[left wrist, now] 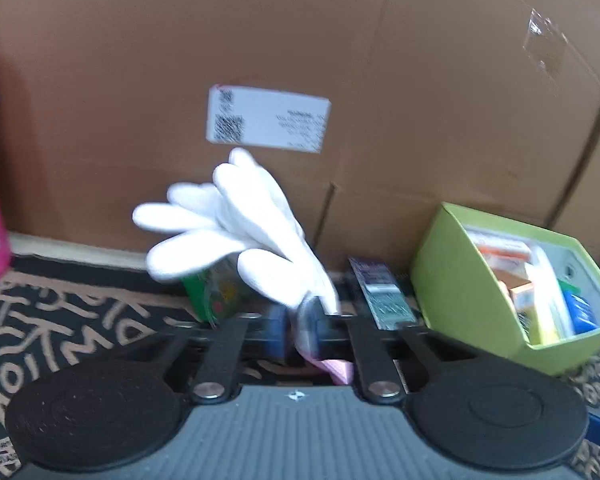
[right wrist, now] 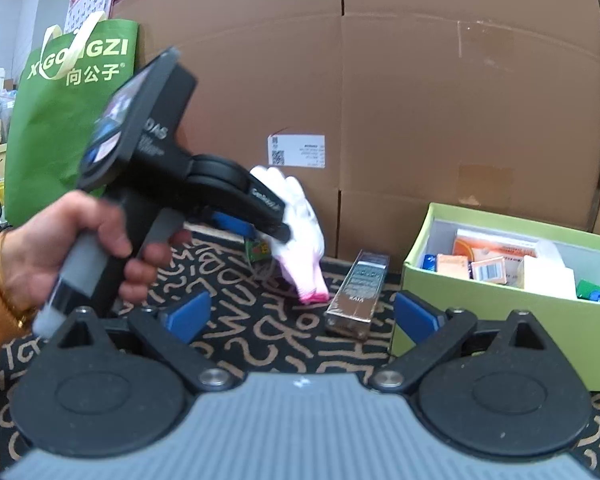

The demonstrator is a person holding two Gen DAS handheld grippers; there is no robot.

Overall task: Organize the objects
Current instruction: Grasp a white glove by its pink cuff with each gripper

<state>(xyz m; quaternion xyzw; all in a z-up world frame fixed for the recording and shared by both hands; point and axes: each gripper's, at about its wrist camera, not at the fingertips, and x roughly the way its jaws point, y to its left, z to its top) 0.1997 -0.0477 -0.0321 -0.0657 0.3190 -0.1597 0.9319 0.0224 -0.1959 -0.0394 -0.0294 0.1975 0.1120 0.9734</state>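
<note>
While my left tool is clamped on the white glove at frame centre, my right tool stands wide open, holding nothing, above the patterned worktop, beside the green box.

Left tongs clamped, right tongs spread

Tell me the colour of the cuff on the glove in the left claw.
Pink; the glove itself is white. Its cuff shows best in the right wrist view.
</note>
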